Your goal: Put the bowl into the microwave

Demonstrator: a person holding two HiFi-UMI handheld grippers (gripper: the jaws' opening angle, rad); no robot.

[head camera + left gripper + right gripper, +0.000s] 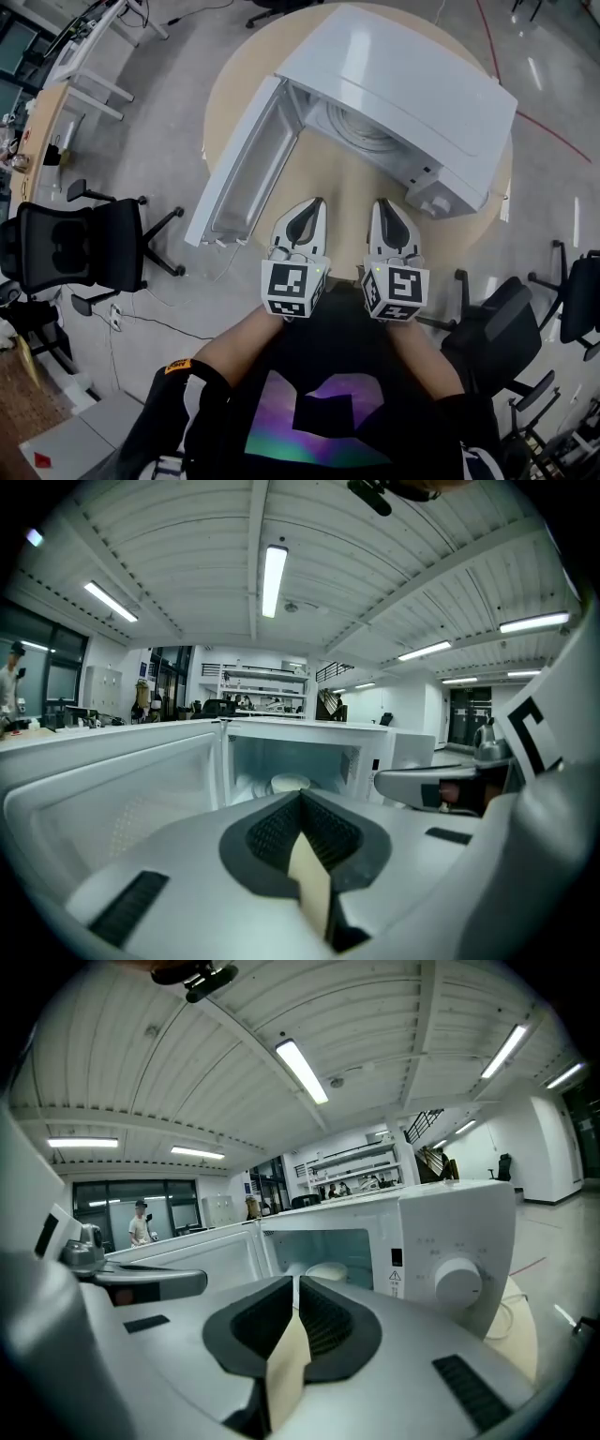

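Two grippers, each held in one hand, sit side by side and level over the near edge of a round table (234,84); the left gripper (314,208) has its jaws pressed together with nothing between them, and the right gripper (383,206) is the same, closed and empty; each carries one marker cube near the person's hands.

From the head view, left to right: one black chair (66,248) on the floor; one microwave door (248,169) swung fully open toward the left; one white microwave (412,84) on the table, its cavity facing the grippers; two more black chairs (497,323) on the right.

One bowl (289,783), pale and round, stands inside the cavity on its floor; it lies straight ahead of both grippers and well apart from them, touched by neither.

In the left gripper view the bowl shows just above the closed tips of the left gripper (300,799), with the open door filling the left side; in the right gripper view the bowl (326,1271) sits just right of the closed tips of the right gripper (294,1283), with one dial (459,1283) on the panel further right.
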